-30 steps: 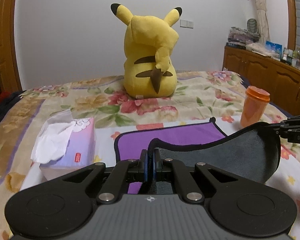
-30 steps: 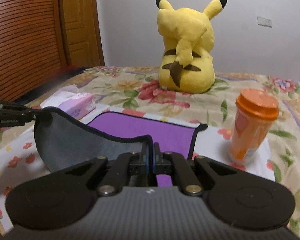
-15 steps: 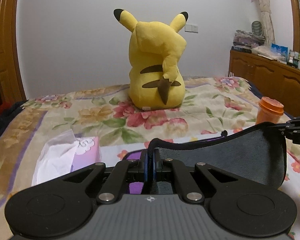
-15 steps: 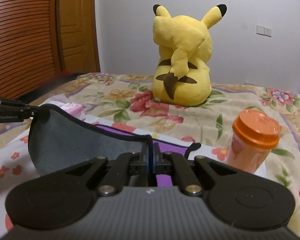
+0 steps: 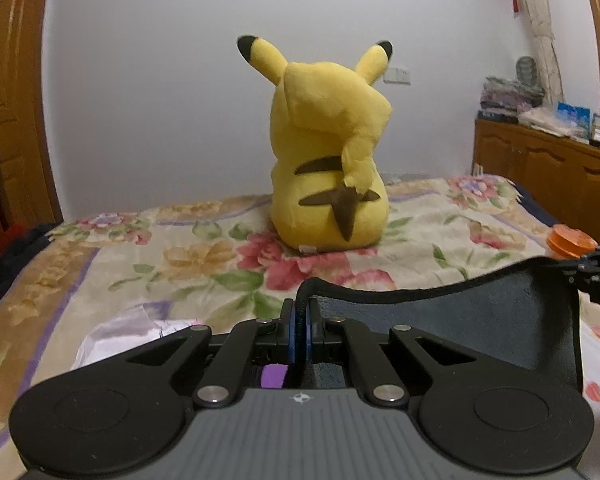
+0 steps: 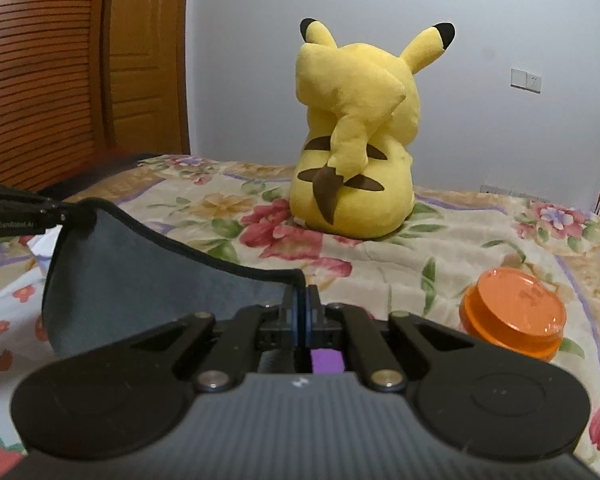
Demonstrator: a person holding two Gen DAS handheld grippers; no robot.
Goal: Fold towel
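The towel (image 5: 452,332) is grey on the side facing me, purple on the other, with a black hem. It hangs between the two grippers above the bed. My left gripper (image 5: 299,312) is shut on one corner; a purple strip shows under its fingers. My right gripper (image 6: 301,304) is shut on the other corner, and the towel (image 6: 140,276) sags leftward from it. Each gripper shows at the edge of the other's view: the right gripper (image 5: 592,276) and the left gripper (image 6: 24,216).
A yellow plush toy (image 5: 328,160) sits on the floral bedspread (image 5: 180,256) ahead. An orange lidded cup (image 6: 514,316) stands at the right. A tissue pack (image 5: 120,332) lies at the left. A wooden cabinet (image 5: 548,176) stands at the right, a wooden door (image 6: 60,72) at the left.
Both grippers have risen and moved forward with the towel's corners. The purple side on the bed has dropped out of sight. The plush toy looks nearer.
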